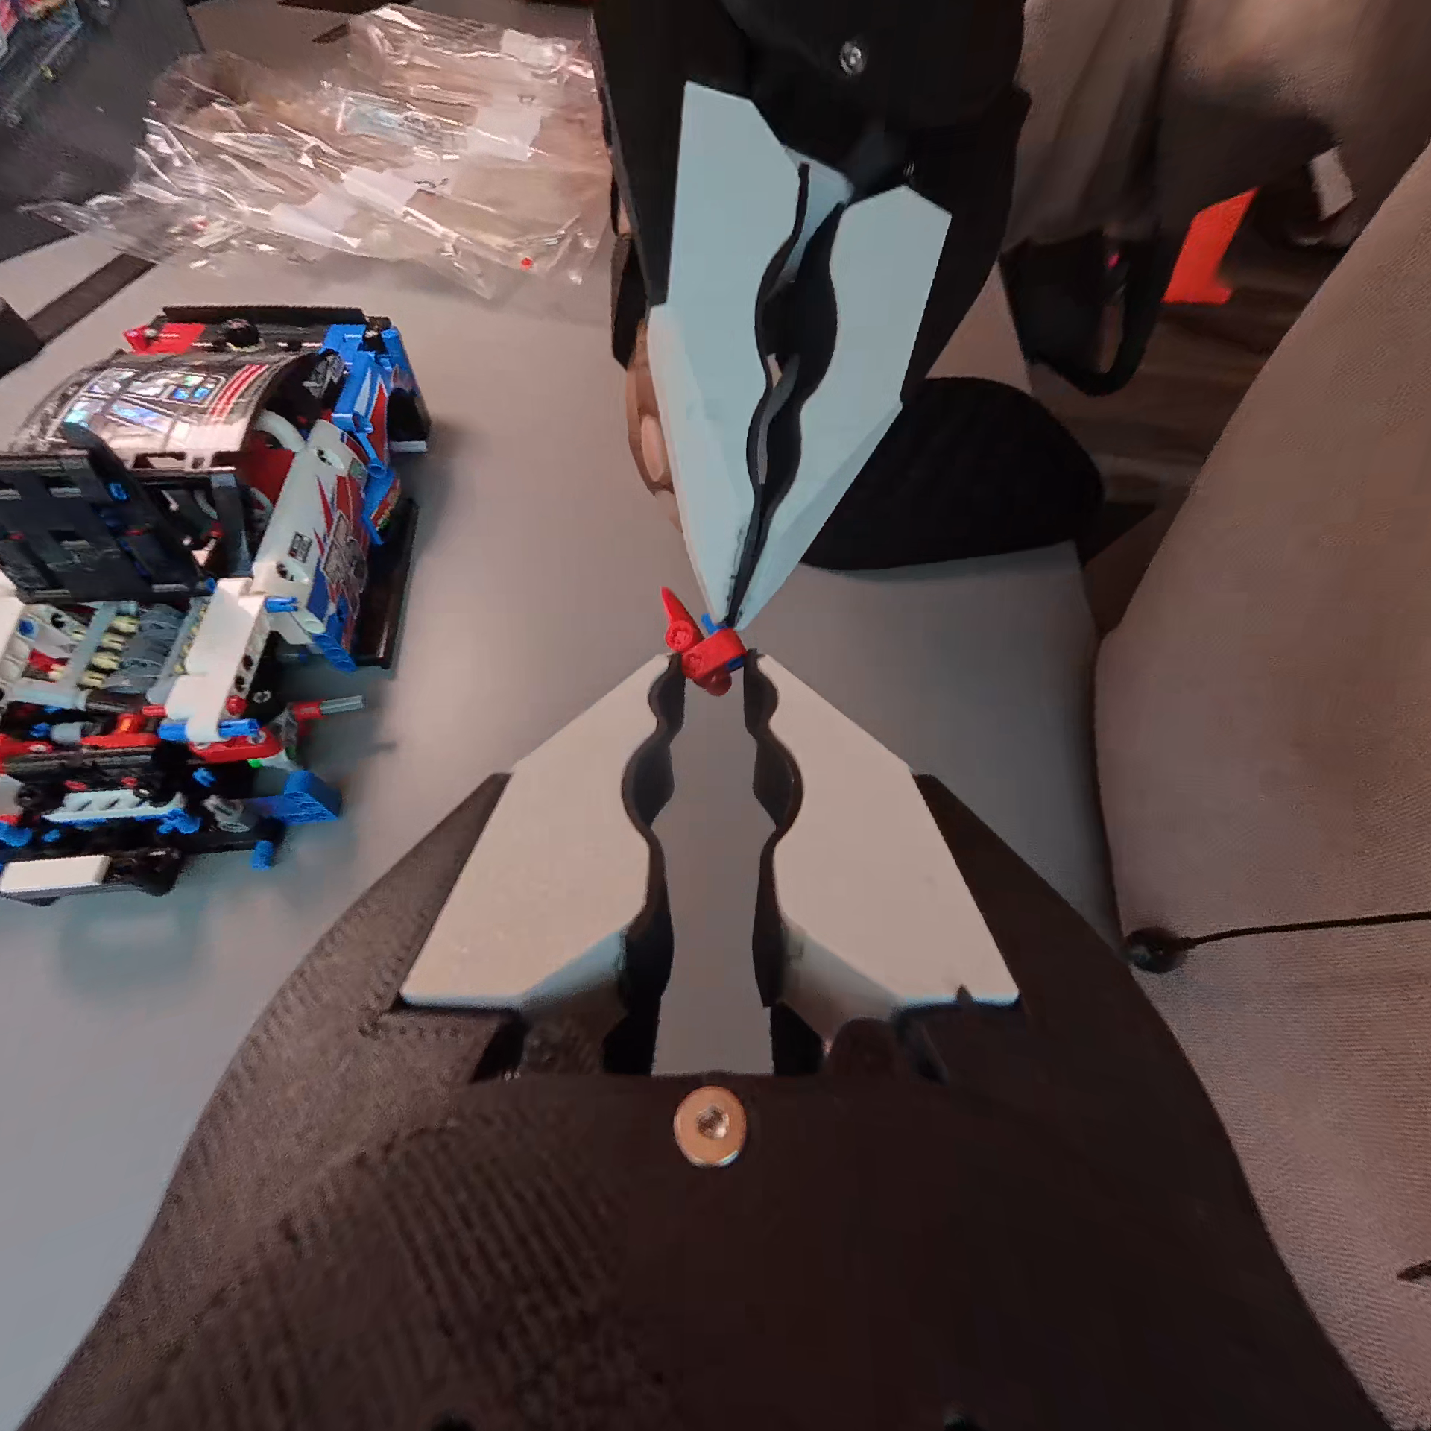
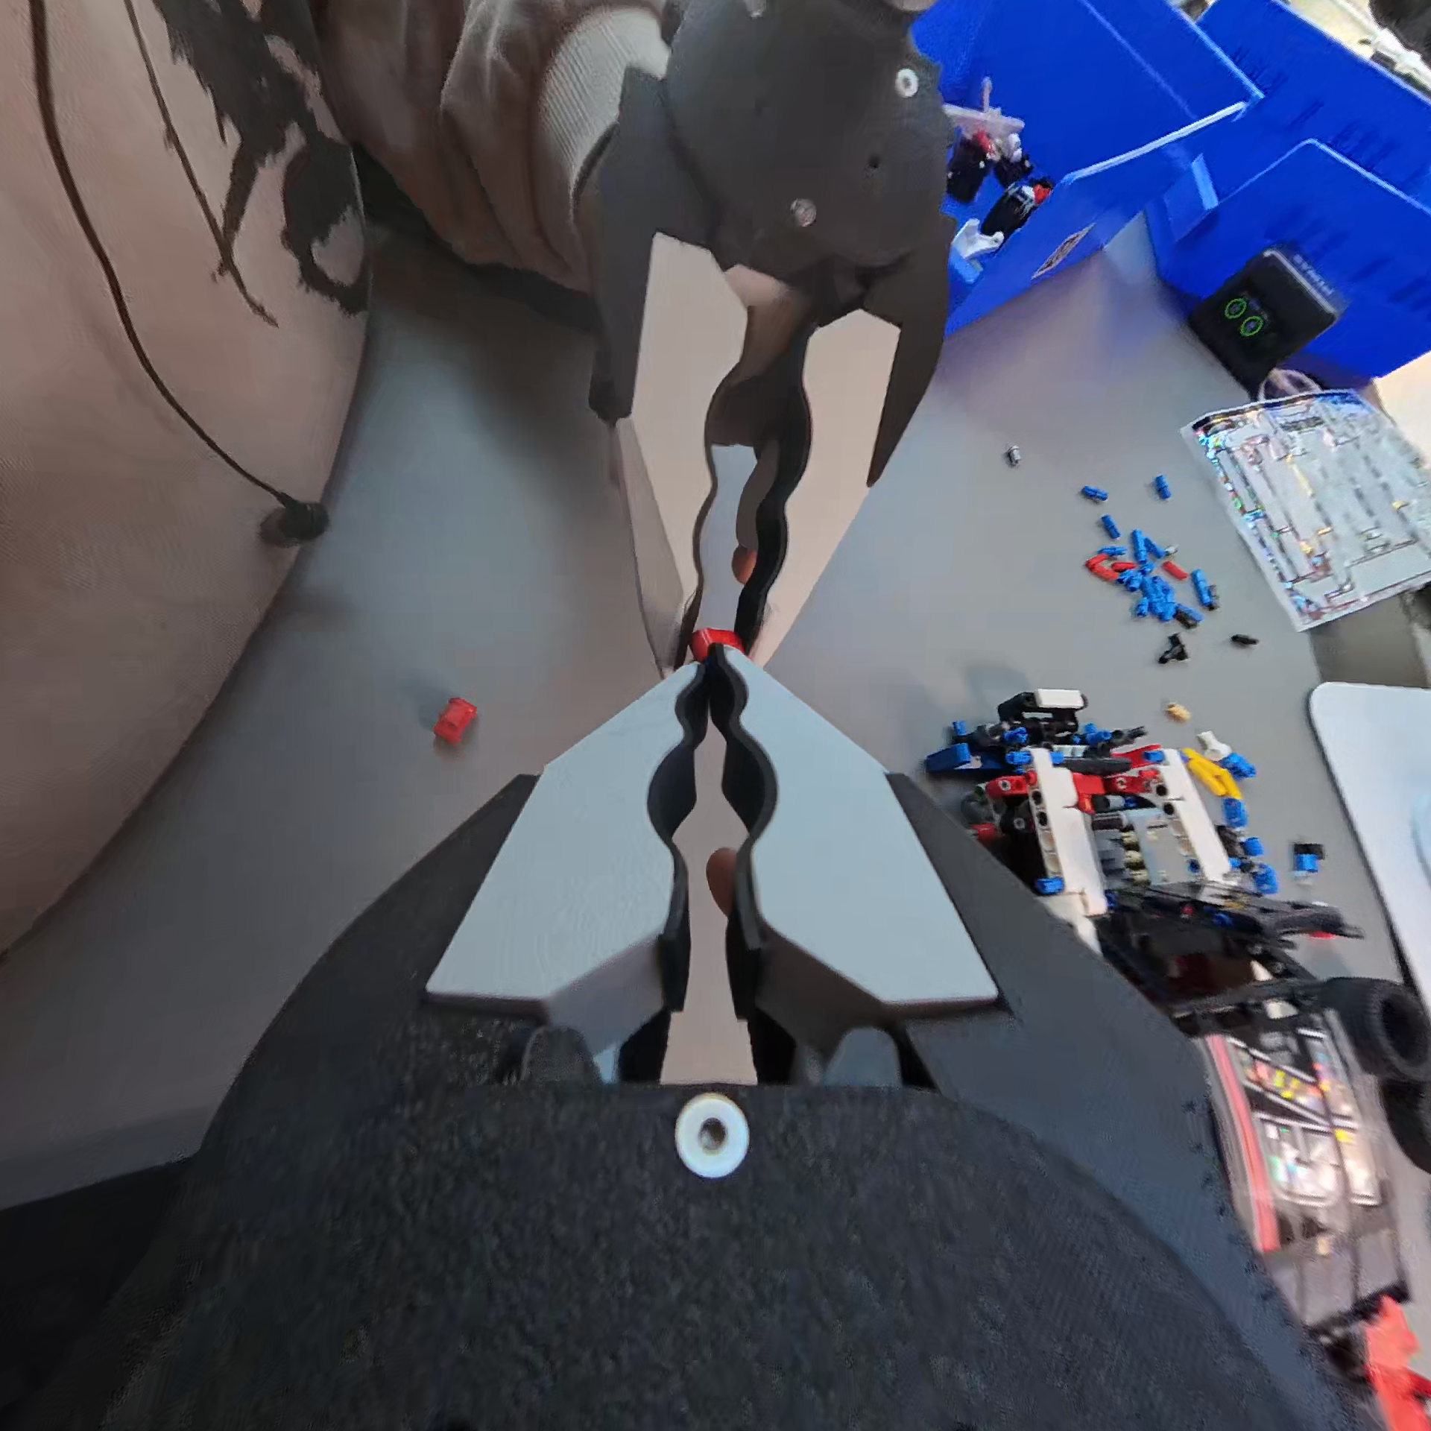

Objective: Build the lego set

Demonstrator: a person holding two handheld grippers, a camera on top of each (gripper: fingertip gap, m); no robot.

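In the left wrist view my left gripper (image 1: 708,662) is shut on a small red connector piece (image 1: 714,652), its two pads pressing on the sides, above the grey table (image 1: 503,503). My right gripper (image 1: 728,619) comes in from the top, tip to tip with the left one, shut on a small blue pin (image 1: 706,619) that sticks out of the red piece. In the right wrist view my right gripper (image 2: 711,660) is shut just under the red piece (image 2: 716,641). The left gripper (image 2: 718,646) holds that piece from the far side.
A partly built red, white, blue and black lego car (image 1: 193,581) stands on the left; it also shows in the right wrist view (image 2: 1123,821). Empty plastic bags (image 1: 372,155) lie behind it. A loose red piece (image 2: 454,718), a pile of blue pins (image 2: 1154,581), a printed sheet (image 2: 1316,503) and blue bins (image 2: 1123,139) are on the table. Left and right tips are no more than a few centimetres apart.
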